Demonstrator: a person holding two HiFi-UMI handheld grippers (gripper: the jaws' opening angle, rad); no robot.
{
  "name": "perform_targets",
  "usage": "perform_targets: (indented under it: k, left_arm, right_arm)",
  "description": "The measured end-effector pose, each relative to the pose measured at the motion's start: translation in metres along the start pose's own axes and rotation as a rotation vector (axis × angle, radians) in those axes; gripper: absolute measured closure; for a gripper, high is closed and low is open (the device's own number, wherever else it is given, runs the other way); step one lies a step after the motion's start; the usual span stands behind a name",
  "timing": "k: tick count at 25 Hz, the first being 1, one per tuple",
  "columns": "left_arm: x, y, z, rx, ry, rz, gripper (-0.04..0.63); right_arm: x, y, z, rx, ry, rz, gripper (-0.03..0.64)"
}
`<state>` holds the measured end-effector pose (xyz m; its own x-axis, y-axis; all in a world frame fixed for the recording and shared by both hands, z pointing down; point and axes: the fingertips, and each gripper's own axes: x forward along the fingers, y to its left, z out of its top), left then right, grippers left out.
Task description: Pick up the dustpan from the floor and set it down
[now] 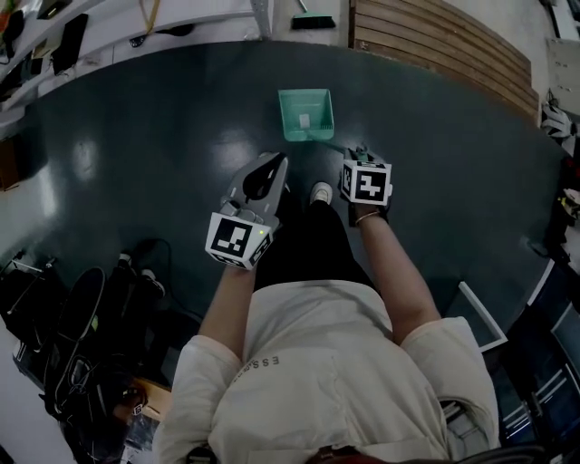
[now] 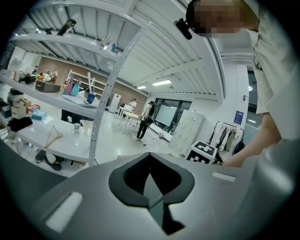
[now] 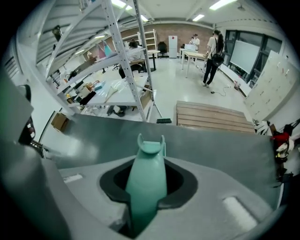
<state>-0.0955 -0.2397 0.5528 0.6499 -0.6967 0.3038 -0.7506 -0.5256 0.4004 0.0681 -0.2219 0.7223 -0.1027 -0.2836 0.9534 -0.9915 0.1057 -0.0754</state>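
Note:
The green dustpan [image 1: 305,115] lies on the dark floor [image 1: 163,145], straight ahead of me. In the right gripper view its green handle [image 3: 146,180] runs up between the jaws, and the pads press on both sides of it. My right gripper [image 1: 356,152] [image 3: 146,164] points steeply down, just right of and below the pan, shut on that handle. My left gripper [image 1: 275,161] [image 2: 150,157] hangs to the left of it, nearly level. Its jaws are shut and hold nothing.
A slatted wooden platform [image 1: 444,41] lies at the far right, with a dark brush head [image 1: 313,20] beside it. Metal shelving [image 3: 117,51] stands at the far left. Bags and cables [image 1: 82,308] crowd the near left. My shoe [image 1: 321,192] is between the grippers.

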Motion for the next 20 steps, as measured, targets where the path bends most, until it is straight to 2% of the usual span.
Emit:
perform_targets:
  k: [7, 14, 20]
  left_arm:
    - [-0.022, -0.02, 0.044, 0.075, -0.062, 0.005, 0.58]
    - [-0.042, -0.056, 0.083, 0.134, -0.136, 0.022, 0.581]
    - [-0.05, -0.093, 0.095, 0.152, -0.203, 0.039, 0.581]
  right_arm:
    - [-0.075, 0.004, 0.004, -0.087, -0.101, 0.041, 0.541]
    - [-0.149, -0.028, 0.002, -0.093, -0.198, 0.035, 0.541]
    - [-0.193, -0.065, -0.004, -0.105, -0.279, 0.032, 0.541]
